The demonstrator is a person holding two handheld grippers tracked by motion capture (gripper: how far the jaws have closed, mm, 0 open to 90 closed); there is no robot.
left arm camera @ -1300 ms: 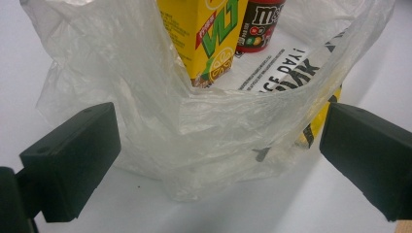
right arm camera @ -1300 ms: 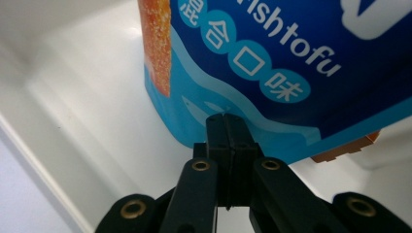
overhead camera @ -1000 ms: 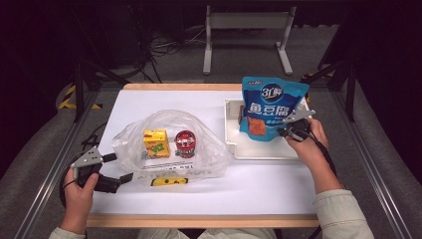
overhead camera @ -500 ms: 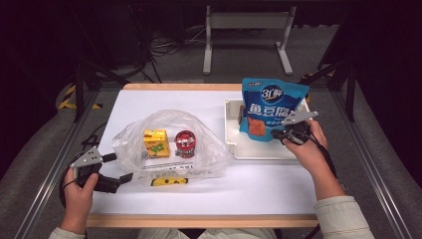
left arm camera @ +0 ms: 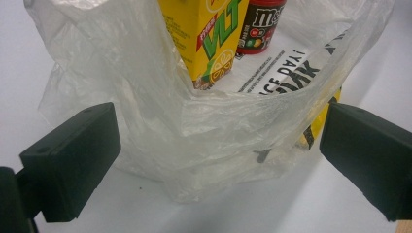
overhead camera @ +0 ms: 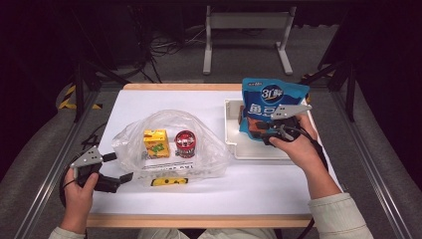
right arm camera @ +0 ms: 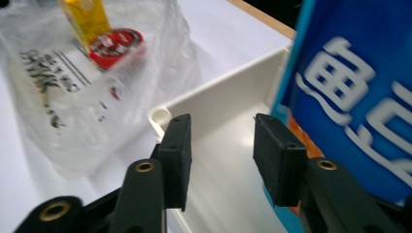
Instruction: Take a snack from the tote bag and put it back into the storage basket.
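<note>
Spread wide at the bag's near edge, left gripper (left arm camera: 214, 160), holding nothing. Inside clear plastic bag (overhead camera: 164, 144): yellow VLT carton (left arm camera: 204, 39), M&M's tub (left arm camera: 260, 24), tops cut off. Parted, empty, right gripper (right arm camera: 221, 150) beside blue snack pouch (overhead camera: 271, 102) standing in white tray (overhead camera: 234, 149); pouch lettering partly hidden.

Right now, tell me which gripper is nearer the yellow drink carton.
Left. The left gripper sits at the plastic bag's edge near the yellow drink carton; the right gripper is over the white tray.
</note>
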